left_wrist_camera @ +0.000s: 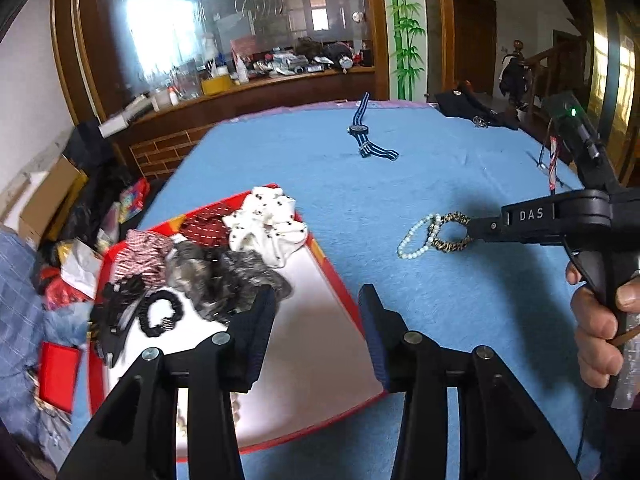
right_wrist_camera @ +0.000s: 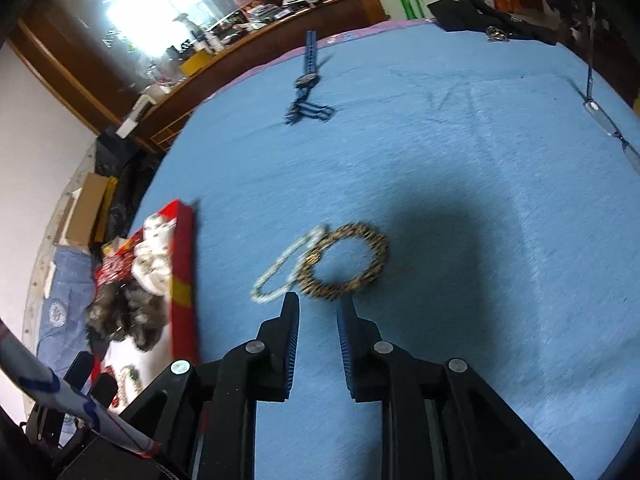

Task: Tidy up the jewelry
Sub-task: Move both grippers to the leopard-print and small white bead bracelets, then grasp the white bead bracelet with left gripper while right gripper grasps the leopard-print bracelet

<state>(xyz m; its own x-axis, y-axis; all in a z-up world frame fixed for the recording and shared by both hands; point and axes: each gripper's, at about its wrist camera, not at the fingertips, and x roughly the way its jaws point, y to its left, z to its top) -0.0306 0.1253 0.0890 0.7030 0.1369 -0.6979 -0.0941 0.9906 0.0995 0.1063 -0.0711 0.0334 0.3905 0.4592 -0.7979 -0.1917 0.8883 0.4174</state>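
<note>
Lying flat on the blue cloth-covered table [left_wrist_camera: 460, 288], right of centre: a leopard-print fabric hair ring [right_wrist_camera: 346, 261] touching a pale pearl-bead bracelet [right_wrist_camera: 286, 266] on its left side. Seen from the left wrist view, the same hair ring [left_wrist_camera: 452, 233] and bracelet [left_wrist_camera: 418, 237] just at the tip of the right gripper [left_wrist_camera: 478, 229]. From the right wrist view, right gripper [right_wrist_camera: 318, 305] released, jaws parted, fingertips just short of the ring's near edge, nothing between them; contact not clear.

Further left, a red shallow cardboard tray with a white floor [left_wrist_camera: 332, 276], holding a white black-dotted scrunchie [left_wrist_camera: 266, 222], a dark red striped scrunchie [left_wrist_camera: 206, 229], a pink striped scrunchie [left_wrist_camera: 146, 254], a grey fuzzy scrunchie [left_wrist_camera: 224, 276] and a thin black hair tie [left_wrist_camera: 160, 314]. Left gripper [left_wrist_camera: 318, 300] poised above the tray's right edge, jaws wide apart, empty.

At the far side, a navy striped-strap wristwatch [left_wrist_camera: 362, 130] alone on the cloth. Far right corner: a black garment [left_wrist_camera: 470, 108].
</note>
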